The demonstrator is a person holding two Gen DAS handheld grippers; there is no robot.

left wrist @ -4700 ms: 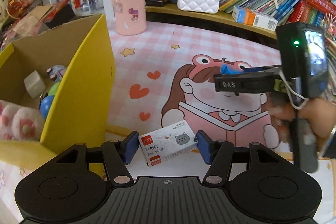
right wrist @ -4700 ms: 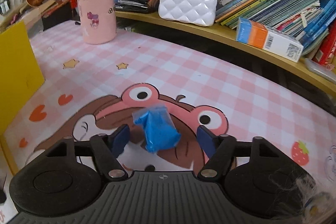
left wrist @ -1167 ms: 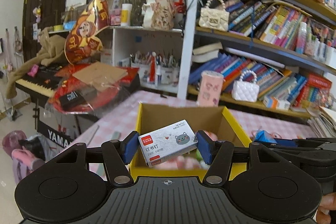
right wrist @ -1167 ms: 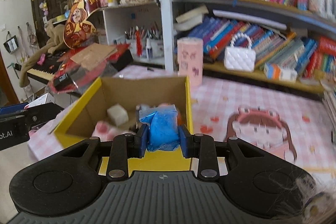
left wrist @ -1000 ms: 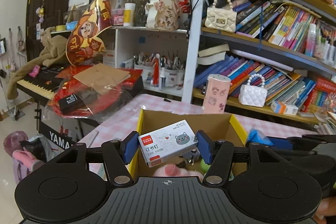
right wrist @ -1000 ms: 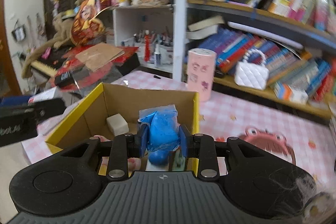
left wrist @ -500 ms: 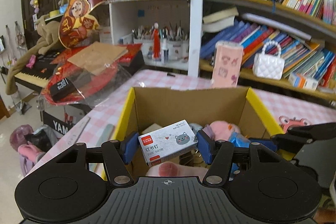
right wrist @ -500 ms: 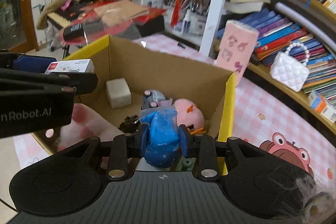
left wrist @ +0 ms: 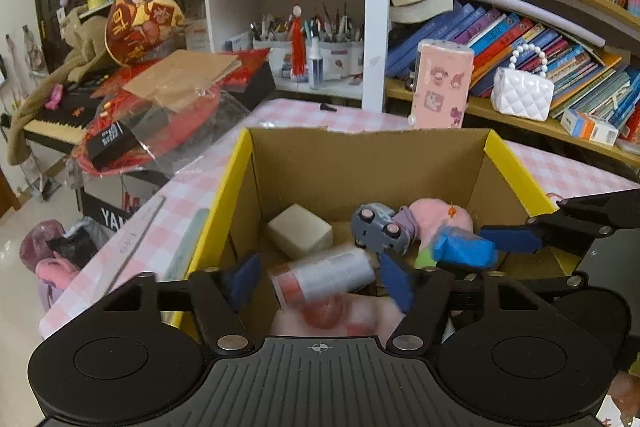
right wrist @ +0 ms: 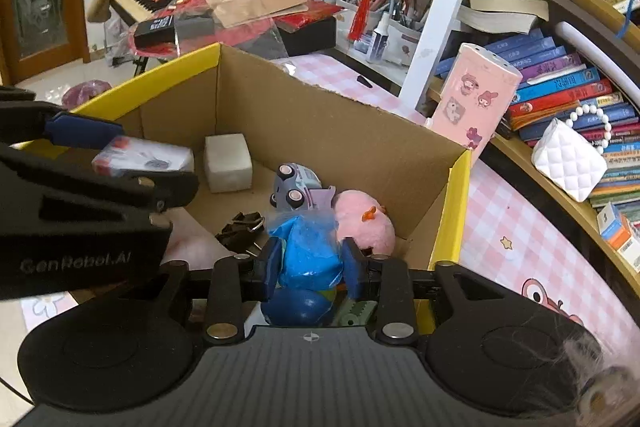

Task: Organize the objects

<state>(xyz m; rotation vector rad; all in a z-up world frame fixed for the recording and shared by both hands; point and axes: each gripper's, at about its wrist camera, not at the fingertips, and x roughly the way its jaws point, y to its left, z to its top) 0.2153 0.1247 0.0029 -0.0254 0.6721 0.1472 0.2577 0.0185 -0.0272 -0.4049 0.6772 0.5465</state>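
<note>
A yellow-rimmed cardboard box [left wrist: 516, 163] [right wrist: 454, 211] holds a white block [left wrist: 300, 230] [right wrist: 228, 162], a toy car [left wrist: 380, 229] [right wrist: 294, 187] and a pink plush [left wrist: 440, 217] [right wrist: 362, 221]. My left gripper [left wrist: 320, 277] is over the box with its jaws apart; the white staple box [left wrist: 324, 273] [right wrist: 144, 155] is blurred between them, free of the pads. My right gripper [right wrist: 308, 265] is shut on a blue packet [right wrist: 306, 251] [left wrist: 464, 251] above the box's near right part.
A pink cartoon canister [left wrist: 440, 85] [right wrist: 474, 105] stands behind the box. A white quilted handbag [left wrist: 522, 95] [right wrist: 568, 157] sits on a shelf of books. Pen cups [left wrist: 312, 55] and a cluttered keyboard [left wrist: 52, 123] lie to the left. The table has a pink checked mat [right wrist: 520, 223].
Both grippers have moved over the box and lower. My left gripper has opened and the staple box has come free of the pads. The right keeps the blue packet.
</note>
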